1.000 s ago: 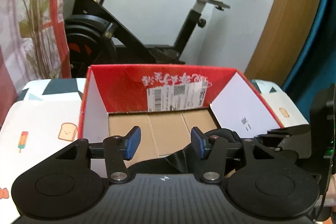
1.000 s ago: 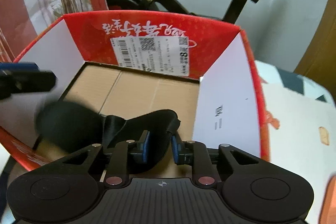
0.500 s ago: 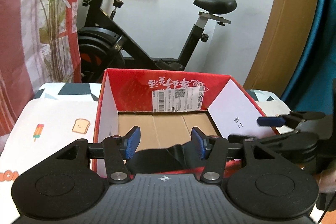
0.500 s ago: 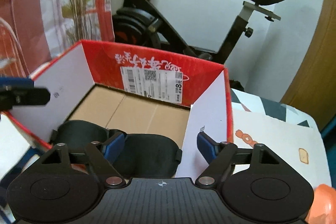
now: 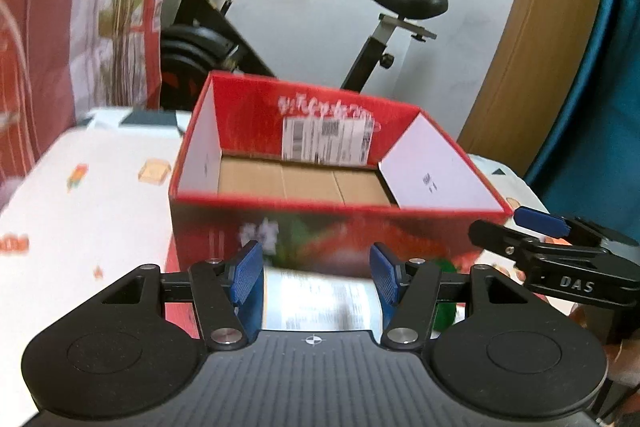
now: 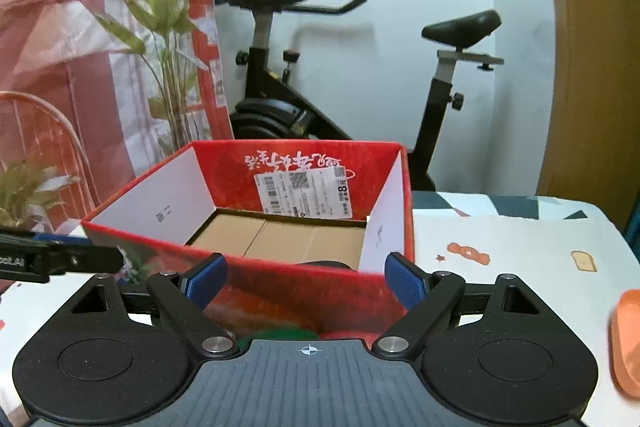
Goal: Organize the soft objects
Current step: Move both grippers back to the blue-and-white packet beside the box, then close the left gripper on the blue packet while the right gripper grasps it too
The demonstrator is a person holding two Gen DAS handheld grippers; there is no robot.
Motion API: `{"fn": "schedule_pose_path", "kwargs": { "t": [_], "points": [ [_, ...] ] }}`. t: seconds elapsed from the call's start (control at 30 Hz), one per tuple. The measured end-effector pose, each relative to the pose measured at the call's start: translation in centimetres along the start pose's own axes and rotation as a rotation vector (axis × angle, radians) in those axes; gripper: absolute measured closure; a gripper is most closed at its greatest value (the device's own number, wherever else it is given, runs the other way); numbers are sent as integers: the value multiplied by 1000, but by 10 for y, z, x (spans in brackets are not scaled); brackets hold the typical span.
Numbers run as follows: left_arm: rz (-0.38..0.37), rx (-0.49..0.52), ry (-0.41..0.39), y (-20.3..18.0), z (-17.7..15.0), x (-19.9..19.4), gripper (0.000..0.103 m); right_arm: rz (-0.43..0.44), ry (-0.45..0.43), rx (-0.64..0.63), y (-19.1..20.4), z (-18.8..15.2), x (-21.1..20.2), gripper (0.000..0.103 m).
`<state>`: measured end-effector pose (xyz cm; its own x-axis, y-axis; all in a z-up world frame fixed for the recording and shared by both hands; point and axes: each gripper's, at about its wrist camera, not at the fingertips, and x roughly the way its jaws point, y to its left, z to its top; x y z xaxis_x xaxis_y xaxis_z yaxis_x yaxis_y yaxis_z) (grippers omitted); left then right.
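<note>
The red cardboard box (image 5: 332, 235) stands open-topped on the white patterned tablecloth (image 5: 80, 219), its long axis running left to right across both wrist views and its labelled far wall (image 6: 304, 195) facing the cameras; the brown cardboard floor (image 5: 304, 183) shows bare in its far part; the soft black item (image 6: 324, 264) lies inside against the near wall toward the right end, only a thin dark sliver of it showing over the rim in the right wrist view, so which way it points cannot be told; in the left wrist view the near wall hides it altogether; the left gripper (image 5: 316, 277) sits low in front of the box's near wall, outside the rim, its blue pads spread wide with nothing between them; the right gripper (image 6: 306, 281) is likewise spread and holds nothing, hovering just before the near rim toward the right corner; the two tools are near each other, the right one showing at the right edge of the left view; open cloth lies to the left of the box and to its right, where an orange object (image 6: 626, 343) sits at the frame edge; an exercise bike (image 6: 352, 95) and a leafy plant (image 6: 160, 39) stand behind the table, well apart from the box.
</note>
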<state>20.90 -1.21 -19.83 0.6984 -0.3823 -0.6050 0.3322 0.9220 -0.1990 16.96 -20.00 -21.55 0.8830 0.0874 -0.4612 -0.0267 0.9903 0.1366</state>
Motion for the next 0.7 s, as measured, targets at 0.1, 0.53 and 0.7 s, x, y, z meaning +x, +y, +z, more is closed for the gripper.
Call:
{"fn": "schedule_pose_path", "kwargs": {
  "t": [0.1, 0.53, 0.7],
  "points": [
    [-3, -26, 24, 2, -10, 2, 41, 10, -26, 31, -1, -14, -13, 19],
    [1, -59, 67, 5, -32, -1, 41, 45, 28, 38, 9, -60, -24, 24],
    [6, -85, 57, 12, -32, -8, 42, 80, 34, 59, 12, -62, -35, 31]
  ]
}}
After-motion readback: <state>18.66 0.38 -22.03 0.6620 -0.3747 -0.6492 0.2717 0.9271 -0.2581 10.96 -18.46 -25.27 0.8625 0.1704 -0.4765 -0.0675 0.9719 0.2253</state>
